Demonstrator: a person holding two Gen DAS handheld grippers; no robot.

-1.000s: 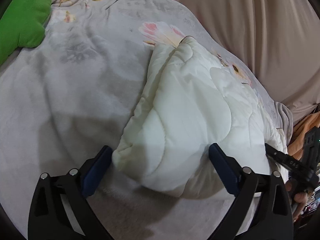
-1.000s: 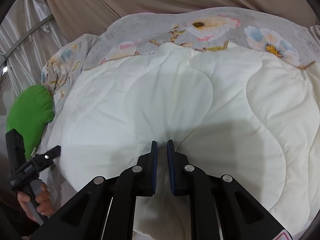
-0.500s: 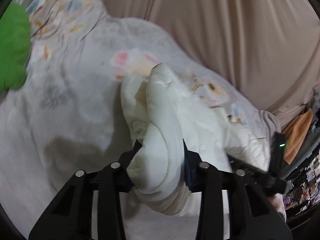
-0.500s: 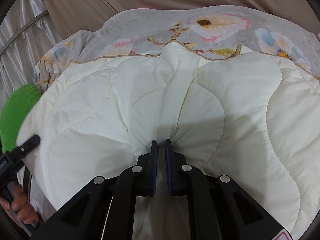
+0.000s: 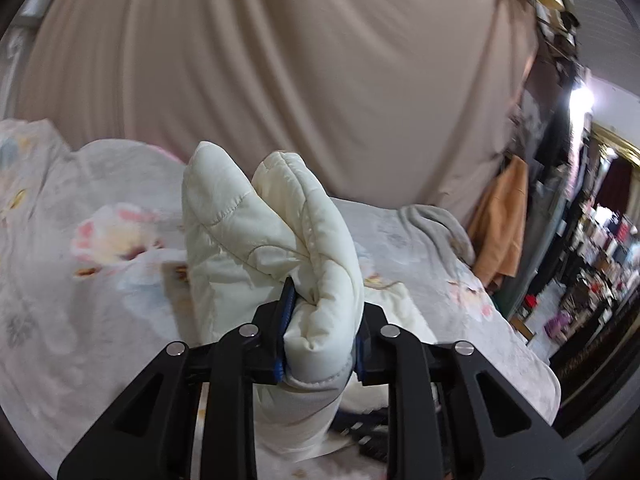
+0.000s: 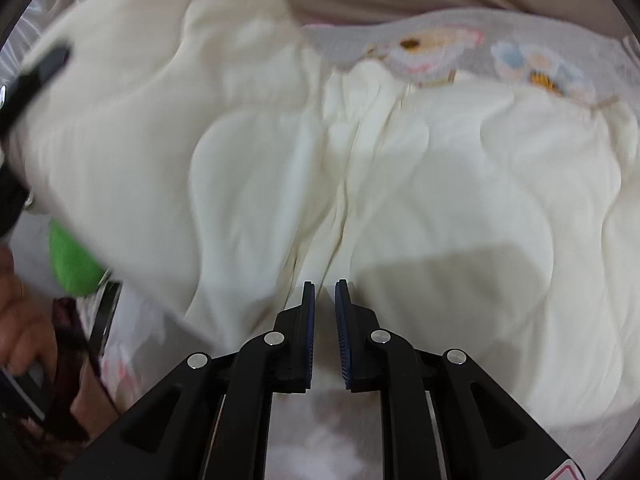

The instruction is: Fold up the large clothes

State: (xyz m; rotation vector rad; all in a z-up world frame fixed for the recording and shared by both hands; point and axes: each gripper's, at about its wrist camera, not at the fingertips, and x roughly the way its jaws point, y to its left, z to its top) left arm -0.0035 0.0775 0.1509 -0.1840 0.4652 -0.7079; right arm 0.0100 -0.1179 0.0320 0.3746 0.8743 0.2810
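Note:
A cream quilted cover [image 5: 256, 232] lies on a grey floral bedspread [image 5: 80, 280]. My left gripper [image 5: 324, 312] is raised above the bed, its jaws closing on a thick bunched fold of the cover that stands up in two puffy lobes. In the right wrist view the cover [image 6: 460, 200] spreads wide, its creases running into my right gripper [image 6: 324, 284]. The right jaws are narrow and easing open, with a thin edge of the cover still between the pads. The lifted left part of the cover is blurred.
A beige curtain [image 5: 280, 80] hangs behind the bed. A green pillow [image 6: 72, 264] peeks out under the lifted cover at the left, beside a person's hand [image 6: 20, 320]. An orange cloth [image 5: 500, 220] and cluttered shelves [image 5: 600, 248] stand past the bed's right end.
My left gripper shut on the cover's corner and lifted it high off the bed, turning toward the curtain. The right gripper shifted a little as the cover's left side rose.

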